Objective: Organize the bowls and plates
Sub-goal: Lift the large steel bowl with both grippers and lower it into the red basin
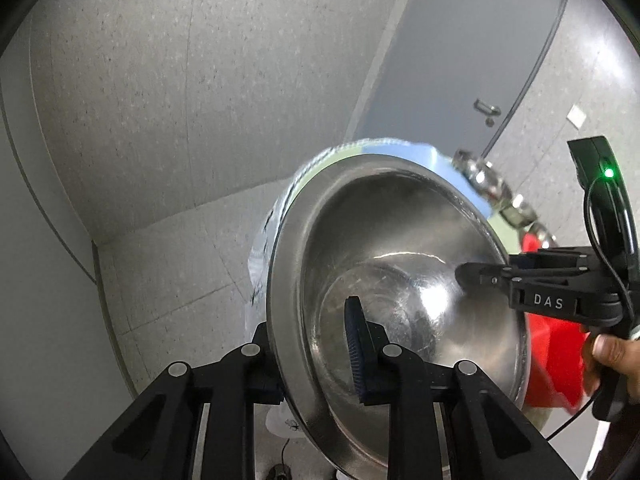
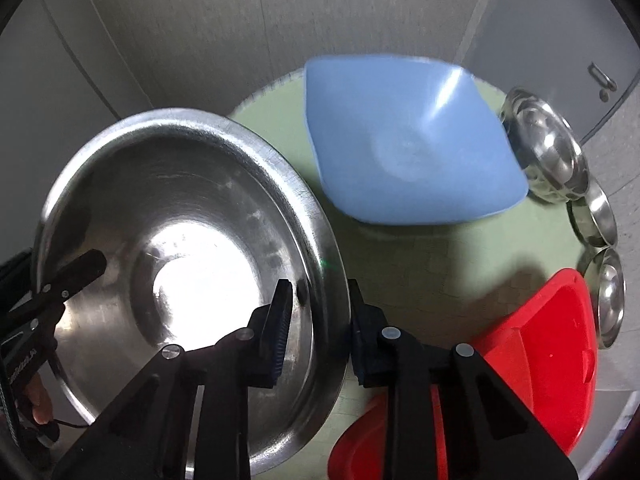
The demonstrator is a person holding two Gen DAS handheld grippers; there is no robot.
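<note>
A large steel bowl (image 1: 400,264) is tilted up at the near edge of a round green table (image 2: 400,264). My left gripper (image 1: 316,360) is shut on its near rim, one pad (image 1: 356,352) inside and the other finger hidden behind the wall. Across the bowl (image 2: 192,240), my right gripper (image 2: 320,328) straddles the opposite rim and is shut on it, with one pad (image 2: 280,320) against the inner wall. In the left wrist view a right-gripper finger (image 1: 480,274) shows inside the bowl. A left-gripper finger (image 2: 80,270) shows in the right wrist view.
A blue square bowl (image 2: 408,140) sits at the table's far side. Two red bowls (image 2: 540,360) lie at the near right. Three small steel bowls (image 2: 548,148) line the right edge. A hand (image 1: 612,352) holds the right gripper. A grey door (image 1: 460,60) stands behind.
</note>
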